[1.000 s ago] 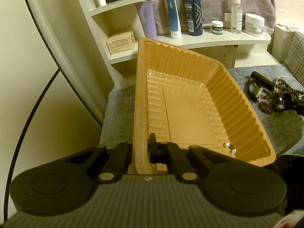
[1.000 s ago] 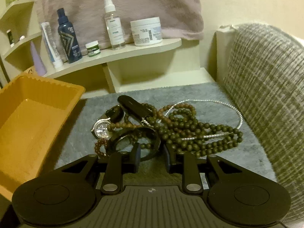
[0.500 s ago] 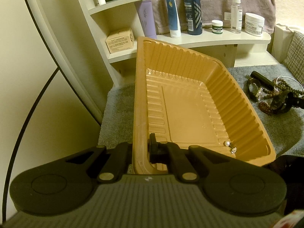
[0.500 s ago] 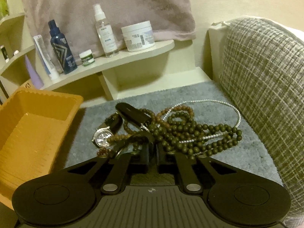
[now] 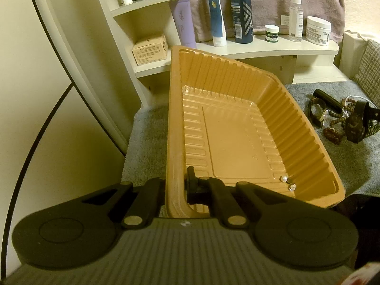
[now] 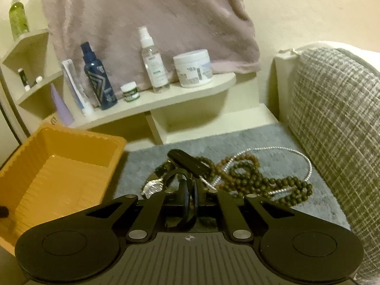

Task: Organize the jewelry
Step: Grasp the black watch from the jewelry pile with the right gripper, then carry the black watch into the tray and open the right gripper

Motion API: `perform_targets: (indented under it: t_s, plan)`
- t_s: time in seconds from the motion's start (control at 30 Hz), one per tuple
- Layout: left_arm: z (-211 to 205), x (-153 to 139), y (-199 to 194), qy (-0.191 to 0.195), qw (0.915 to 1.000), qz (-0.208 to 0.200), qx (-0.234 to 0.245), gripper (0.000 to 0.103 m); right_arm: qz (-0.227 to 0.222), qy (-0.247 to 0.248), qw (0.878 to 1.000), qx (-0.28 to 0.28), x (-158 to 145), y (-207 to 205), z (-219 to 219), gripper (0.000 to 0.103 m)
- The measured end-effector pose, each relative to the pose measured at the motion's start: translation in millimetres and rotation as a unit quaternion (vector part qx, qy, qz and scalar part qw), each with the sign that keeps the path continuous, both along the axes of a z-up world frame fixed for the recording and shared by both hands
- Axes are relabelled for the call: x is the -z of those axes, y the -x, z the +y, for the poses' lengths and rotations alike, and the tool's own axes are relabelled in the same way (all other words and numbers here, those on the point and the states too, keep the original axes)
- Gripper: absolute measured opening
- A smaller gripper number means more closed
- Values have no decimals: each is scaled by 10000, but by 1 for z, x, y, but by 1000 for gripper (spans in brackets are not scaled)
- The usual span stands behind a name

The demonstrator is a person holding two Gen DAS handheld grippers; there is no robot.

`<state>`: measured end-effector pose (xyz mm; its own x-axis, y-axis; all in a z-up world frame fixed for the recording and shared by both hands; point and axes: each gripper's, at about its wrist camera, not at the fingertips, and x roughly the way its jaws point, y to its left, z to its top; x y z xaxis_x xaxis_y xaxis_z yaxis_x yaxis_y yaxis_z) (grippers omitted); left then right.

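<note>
My left gripper (image 5: 175, 187) is shut on the near left rim of an orange plastic tray (image 5: 175, 118), which holds two small pearl earrings (image 5: 287, 182) in its near right corner. My right gripper (image 6: 190, 201) is shut on a black bangle (image 6: 184, 190), lifted on edge above the jewelry pile; it also shows in the left wrist view (image 5: 356, 124). The pile on the grey mat holds a silver watch (image 6: 153, 186), dark bead necklaces (image 6: 261, 182), a thin silver chain (image 6: 306, 166) and a black tube (image 6: 187, 160). The tray's far end shows at the left (image 6: 47, 173).
A cream shelf (image 6: 166, 97) behind the mat carries bottles, tubes and jars, with a pink towel (image 6: 154, 16) hanging above. A woven grey cushion (image 6: 337, 123) stands at the right. A mirror frame (image 5: 61, 54) and a small cardboard box (image 5: 149, 48) are at the left.
My right gripper closed on the black bangle and raised it off the pile, pulling back a little. My left gripper kept its hold on the tray.
</note>
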<state>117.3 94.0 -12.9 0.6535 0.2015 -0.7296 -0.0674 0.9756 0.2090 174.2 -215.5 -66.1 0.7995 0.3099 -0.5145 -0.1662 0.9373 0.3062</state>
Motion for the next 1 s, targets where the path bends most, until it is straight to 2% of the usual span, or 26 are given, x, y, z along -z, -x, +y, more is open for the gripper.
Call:
perform_targets:
  t_s: [0.2,0.4,0.57,0.9,0.97,1.0]
  plan:
    - [0,0,0,16,10000,-2,-3,2,-199,-223,9988,-388,-20,4,17,5]
    - [0,0,0,24,10000,1,-6,2,-290,-431,9906,-1269,-34,5,54,5]
    - [0,0,0,31,10000,-2,-8,2,-158,-315,9826,-1825,-27,5,87,5]
    - [2,0,0,50,10000,-2,-11,2,153,-98,9743,-2244,-5,5,110,6]
    - [2,0,0,56,10000,-3,-6,2,230,-60,9721,-2335,-4,4,112,11]
    - [2,0,0,69,10000,5,2,2,226,-20,9722,-2328,-4,5,113,18]
